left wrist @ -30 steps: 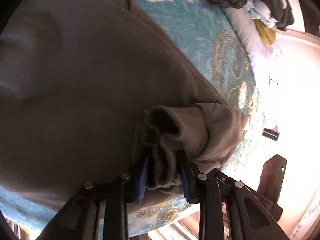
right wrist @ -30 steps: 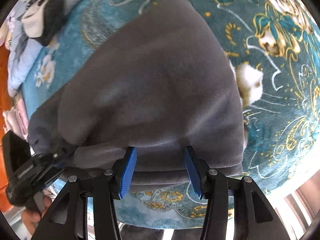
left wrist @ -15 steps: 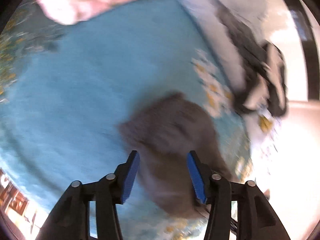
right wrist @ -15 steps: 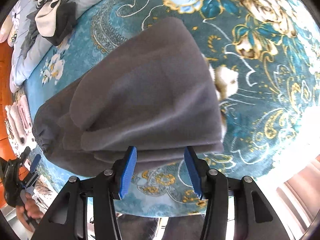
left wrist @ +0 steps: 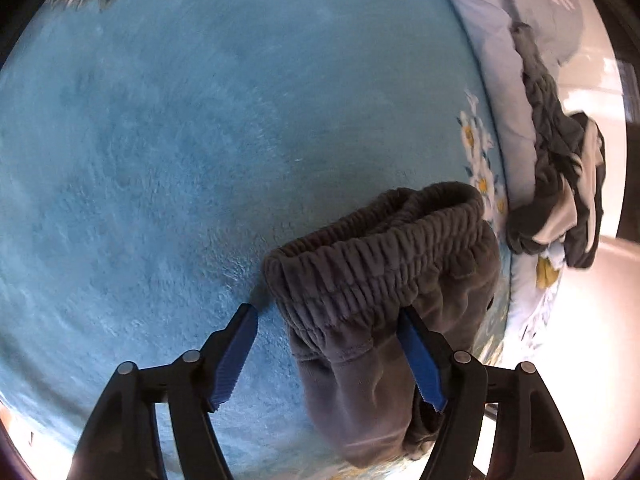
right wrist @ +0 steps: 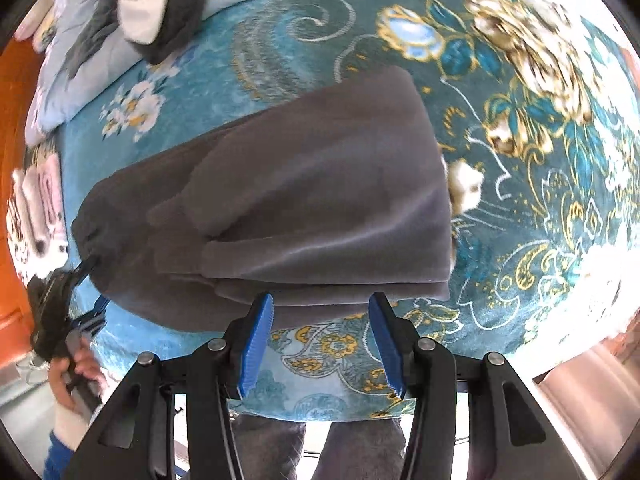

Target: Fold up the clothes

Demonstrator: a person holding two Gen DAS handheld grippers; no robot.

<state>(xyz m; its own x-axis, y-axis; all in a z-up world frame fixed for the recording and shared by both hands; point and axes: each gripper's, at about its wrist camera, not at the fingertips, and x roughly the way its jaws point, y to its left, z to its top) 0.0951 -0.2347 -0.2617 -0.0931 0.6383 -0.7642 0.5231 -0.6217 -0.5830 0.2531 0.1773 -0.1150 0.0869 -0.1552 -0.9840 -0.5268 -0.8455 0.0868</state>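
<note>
Grey fleece trousers (right wrist: 304,200) are seen folded into a thick bundle on a teal flowered blanket (right wrist: 520,240), filling the middle of the right wrist view. The folded edge lies lowest in that frame, just above the tips of the right gripper (right wrist: 320,320).

The right gripper is held above the bundle, pointing down at it. Its blue pads (right wrist: 256,344) stand partly spread, with only blanket and the lowest fold edge showing between them; no cloth is pinched.

The gathered waistband (left wrist: 380,248) is seen in the left wrist view, right of centre and in the lower half of the frame, with its opening turned toward the upper right. The left gripper (left wrist: 328,320) is set over that end. Its jaws are opening, with the waistband cloth lying between them. The right-hand pad (left wrist: 420,356) appears to lie against the fabric (contact cannot be confirmed), while the left-hand pad (left wrist: 236,356) stands clear over bare blanket, so nothing is clamped.

In the right wrist view the left gripper is seen small at the lower left edge, carried in a hand (right wrist: 76,368), its tips at the waistband end of the bundle.

A dark garment with a pale panel (left wrist: 560,192) is noted heaped on a light blue quilt (left wrist: 500,40) at the right edge of the left wrist view, well apart from the trousers. A pink rolled item (right wrist: 42,208) is seen at the left edge of the right wrist view.
</note>
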